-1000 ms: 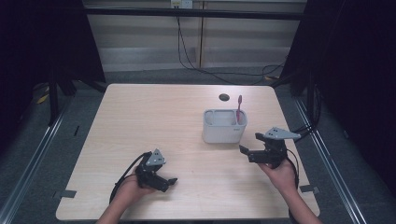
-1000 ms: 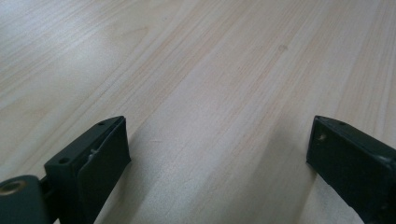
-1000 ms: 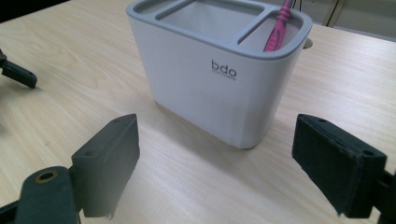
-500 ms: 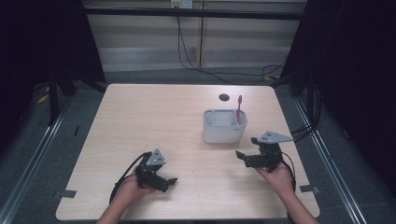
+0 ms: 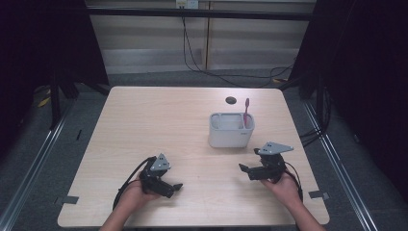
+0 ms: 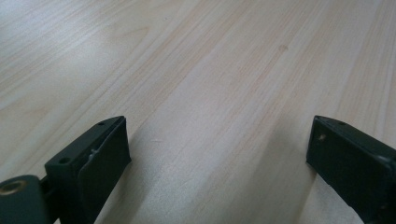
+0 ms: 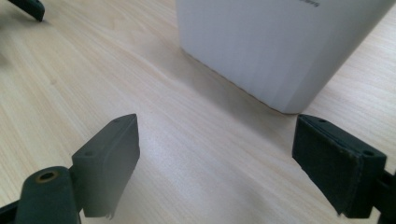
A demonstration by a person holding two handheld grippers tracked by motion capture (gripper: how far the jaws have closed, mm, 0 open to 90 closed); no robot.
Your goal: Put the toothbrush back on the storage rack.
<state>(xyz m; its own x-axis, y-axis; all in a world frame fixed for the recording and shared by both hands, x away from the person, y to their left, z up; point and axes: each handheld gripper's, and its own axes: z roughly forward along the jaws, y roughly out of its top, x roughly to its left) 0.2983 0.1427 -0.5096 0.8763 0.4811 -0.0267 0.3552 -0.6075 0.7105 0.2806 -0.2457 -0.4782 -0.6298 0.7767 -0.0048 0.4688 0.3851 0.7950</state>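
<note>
— What is seen nearest the person?
— The left gripper [image 5: 174,186] is held low over the worktop [image 5: 144,125], jaws spread wide with only bare wood between them. The right gripper [image 5: 245,169] is likewise held wide apart and empty.
— And farther off?
— A white holder [image 5: 231,131] is stood just beyond the right gripper, a pink toothbrush [image 5: 247,110] upright in it. A dark round hole [image 5: 231,100] is seen behind

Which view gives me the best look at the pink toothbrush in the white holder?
The high view: the pink toothbrush stands upright in the right compartment of the white holder. The right gripper view catches just the holder's outer wall, close up; the left gripper view looks along open jaws at the table.
</note>
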